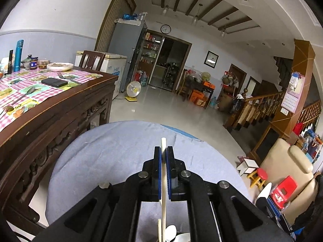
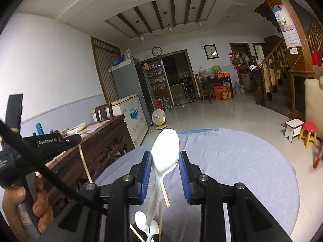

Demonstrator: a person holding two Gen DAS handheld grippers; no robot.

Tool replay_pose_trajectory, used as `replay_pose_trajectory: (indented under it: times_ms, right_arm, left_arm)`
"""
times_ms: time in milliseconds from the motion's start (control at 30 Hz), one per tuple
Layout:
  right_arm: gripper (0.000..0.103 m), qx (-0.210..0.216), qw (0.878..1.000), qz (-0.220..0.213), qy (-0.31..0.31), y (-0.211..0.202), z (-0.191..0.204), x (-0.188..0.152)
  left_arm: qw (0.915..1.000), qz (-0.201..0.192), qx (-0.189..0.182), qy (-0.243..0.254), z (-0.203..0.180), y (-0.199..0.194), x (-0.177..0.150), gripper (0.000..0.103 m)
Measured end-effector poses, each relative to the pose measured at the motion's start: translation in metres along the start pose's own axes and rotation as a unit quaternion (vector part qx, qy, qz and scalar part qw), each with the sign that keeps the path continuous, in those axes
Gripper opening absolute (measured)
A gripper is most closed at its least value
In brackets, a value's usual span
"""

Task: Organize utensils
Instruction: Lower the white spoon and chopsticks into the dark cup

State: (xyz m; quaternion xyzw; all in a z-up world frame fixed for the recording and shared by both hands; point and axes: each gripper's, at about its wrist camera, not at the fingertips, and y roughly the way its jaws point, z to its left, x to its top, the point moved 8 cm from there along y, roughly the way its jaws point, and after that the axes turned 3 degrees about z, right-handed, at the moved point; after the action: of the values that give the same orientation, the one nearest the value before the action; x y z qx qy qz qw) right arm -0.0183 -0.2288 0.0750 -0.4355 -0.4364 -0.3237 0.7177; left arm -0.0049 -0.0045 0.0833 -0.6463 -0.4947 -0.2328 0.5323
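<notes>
Utensils stand together in a dark holder that shows only at the very bottom edge of both wrist views, directly below the two tools, at six o'clock from each. From this holder a long pale wooden chopstick point(image 1: 164, 173) rises nearly vertical, its long axis along the fingers of the left gripper point(image 1: 164, 155), whose blue pads are pressed together on it, so the stick is clamped near its upper part and its tip comes out just above the fingertips. The white plastic spoon point(image 2: 164, 157) also stands with the handle down in the holder and the bowl up at twelve o'clock; the bowl sits between the blue pads of the right gripper point(image 2: 165, 159), whose jaws are apart, and whether a pad touches the bowl I cannot tell. More thin chopsticks point(image 2: 165, 195) and a second white spoon point(image 2: 141, 217) lean beside the handle. In my judgement the left tool is nearer to finishing its step, because it needs only to lower or release along the vertical line. Under the tools lies a round table with grey-blue cloth point(image 2: 242, 161). At ten o'clock, farther away, stands a dark carved wooden table point(image 1: 66, 109) with a checked cloth, which does not block the way.
</notes>
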Motion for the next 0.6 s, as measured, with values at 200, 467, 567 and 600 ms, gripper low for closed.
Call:
replay_pose_trajectory:
  times_ms: [200, 467, 567, 600]
  right_arm:
    - [0.029, -0.002, 1.0, -0.003, -0.021, 0.012, 0.008, -0.018]
    - [0.029, 0.001, 0.999, 0.003, -0.039, 0.023, 0.018, -0.034]
    - [0.029, 0.0, 0.999, 0.008, -0.048, 0.028, 0.021, -0.044]
    - [0.029, 0.0, 0.999, 0.011, -0.051, 0.029, 0.021, -0.047]
  left_arm:
    - [0.9998, -0.014, -0.012, -0.011, 0.001, 0.003, -0.018, 0.004]
    - [0.9995, -0.024, -0.019, -0.011, 0.0, 0.009, -0.031, 0.004]
    - [0.9995, -0.026, -0.017, -0.005, -0.001, 0.011, -0.039, 0.004]
    - [0.9995, -0.025, -0.017, -0.004, -0.001, 0.012, -0.042, 0.004]
